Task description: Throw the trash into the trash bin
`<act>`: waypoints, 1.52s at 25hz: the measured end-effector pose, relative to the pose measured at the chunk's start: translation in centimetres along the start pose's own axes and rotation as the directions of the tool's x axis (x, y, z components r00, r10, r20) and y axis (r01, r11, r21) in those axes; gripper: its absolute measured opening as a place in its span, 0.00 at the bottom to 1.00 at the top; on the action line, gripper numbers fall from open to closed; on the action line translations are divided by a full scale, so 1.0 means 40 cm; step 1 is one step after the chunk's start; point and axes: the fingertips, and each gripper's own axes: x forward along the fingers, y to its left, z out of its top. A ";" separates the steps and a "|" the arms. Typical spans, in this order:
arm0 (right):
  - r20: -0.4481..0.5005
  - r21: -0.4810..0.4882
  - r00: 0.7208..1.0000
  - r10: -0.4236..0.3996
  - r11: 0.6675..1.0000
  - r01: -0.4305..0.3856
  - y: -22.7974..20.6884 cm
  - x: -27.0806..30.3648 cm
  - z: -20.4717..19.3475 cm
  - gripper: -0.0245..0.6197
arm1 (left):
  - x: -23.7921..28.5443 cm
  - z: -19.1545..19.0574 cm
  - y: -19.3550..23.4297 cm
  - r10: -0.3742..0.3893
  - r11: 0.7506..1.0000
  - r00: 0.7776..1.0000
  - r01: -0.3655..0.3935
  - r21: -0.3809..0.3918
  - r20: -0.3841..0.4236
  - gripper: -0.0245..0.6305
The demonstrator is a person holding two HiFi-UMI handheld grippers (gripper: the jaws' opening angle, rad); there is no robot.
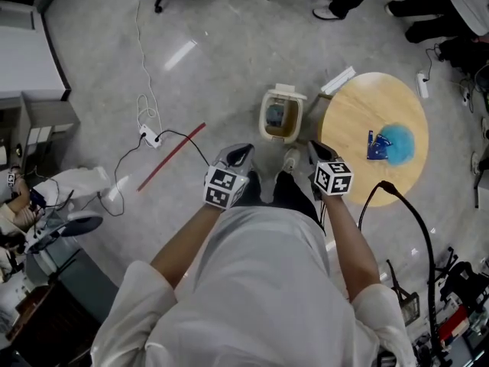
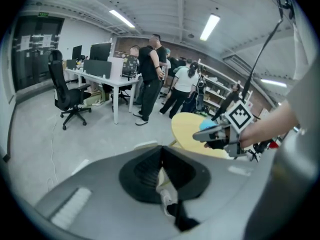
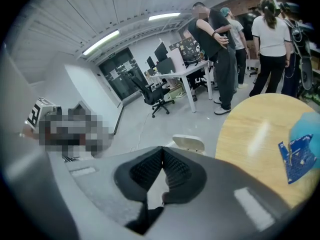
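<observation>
A crumpled light-blue wad and a dark-blue wrapper, the trash, lie on the round wooden table; the right gripper view shows the trash at its right edge. The cream trash bin stands on the floor left of the table, just ahead of both grippers. My left gripper is shut with nothing between its pads, as is the left gripper in its own view. My right gripper is shut and empty too, its pads meeting in the right gripper view. Both hang in the air short of the bin.
Several people stand by white desks and office chairs beyond the table. A red strip and a white power strip with cables lie on the grey floor at left. Black cables and equipment crowd the right side.
</observation>
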 end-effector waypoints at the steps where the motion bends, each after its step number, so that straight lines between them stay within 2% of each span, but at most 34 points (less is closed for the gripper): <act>1: 0.011 0.003 1.000 0.000 1.000 0.000 0.003 -0.014 0.009 0.04 | -0.005 0.006 -0.005 0.000 1.000 1.000 0.000 0.001 0.004 0.04; 10: 0.097 0.011 0.995 -0.018 1.000 0.017 0.016 -0.111 0.078 0.04 | -0.046 0.056 -0.022 0.008 1.000 0.999 -0.008 0.018 0.038 0.04; 19: 0.127 -0.038 0.992 -0.012 0.999 0.017 0.033 -0.176 0.085 0.04 | -0.059 0.083 -0.045 0.001 1.000 0.998 -0.003 0.028 0.070 0.04; 33: 0.132 -0.072 0.991 0.005 0.997 0.005 0.058 -0.208 0.070 0.04 | -0.021 0.064 -0.077 -0.036 0.996 0.999 0.033 0.086 0.033 0.04; 38: 0.123 -0.080 0.992 0.010 0.997 0.000 0.055 -0.203 0.068 0.04 | -0.009 0.072 -0.084 -0.048 0.997 0.998 0.045 0.060 0.045 0.04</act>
